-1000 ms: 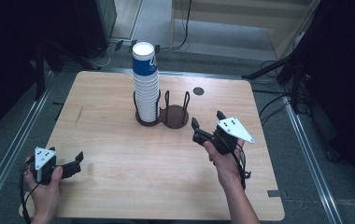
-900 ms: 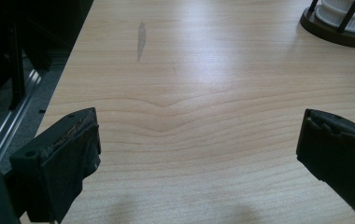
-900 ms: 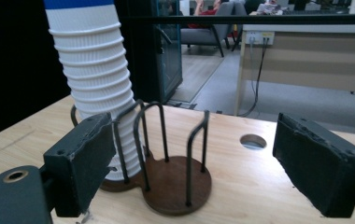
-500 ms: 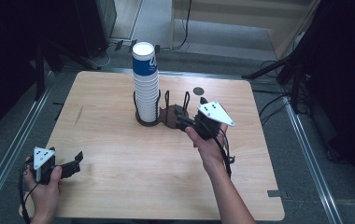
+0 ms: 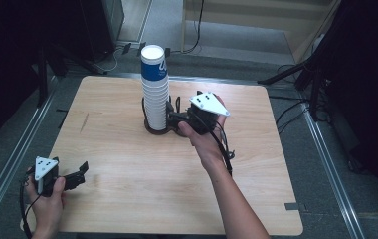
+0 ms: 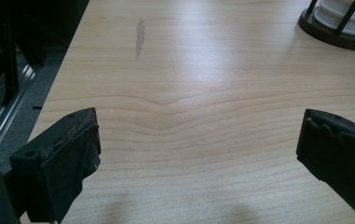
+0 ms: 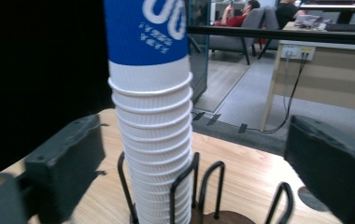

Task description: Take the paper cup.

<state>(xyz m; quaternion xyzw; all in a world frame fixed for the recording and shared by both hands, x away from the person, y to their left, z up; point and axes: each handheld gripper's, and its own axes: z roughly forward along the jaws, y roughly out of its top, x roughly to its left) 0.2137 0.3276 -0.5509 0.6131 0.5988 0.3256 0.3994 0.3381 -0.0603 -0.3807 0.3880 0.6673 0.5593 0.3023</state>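
Two hand-held grippers were over the pale wooden table, well apart from each other. The left gripper sat low at the near left corner, held in the person's left hand, its black jaws spread wide over bare wood and gripping nothing. The right forearm reached forward across the middle of the table, and the right hand held the right gripper up close beside the tall stack of white ribbed paper cups, topped by a blue-printed cup. That stack stood upright in a black wire cup holder at the far centre. The right gripper's jaws stood wide apart, framing the stack without touching it.
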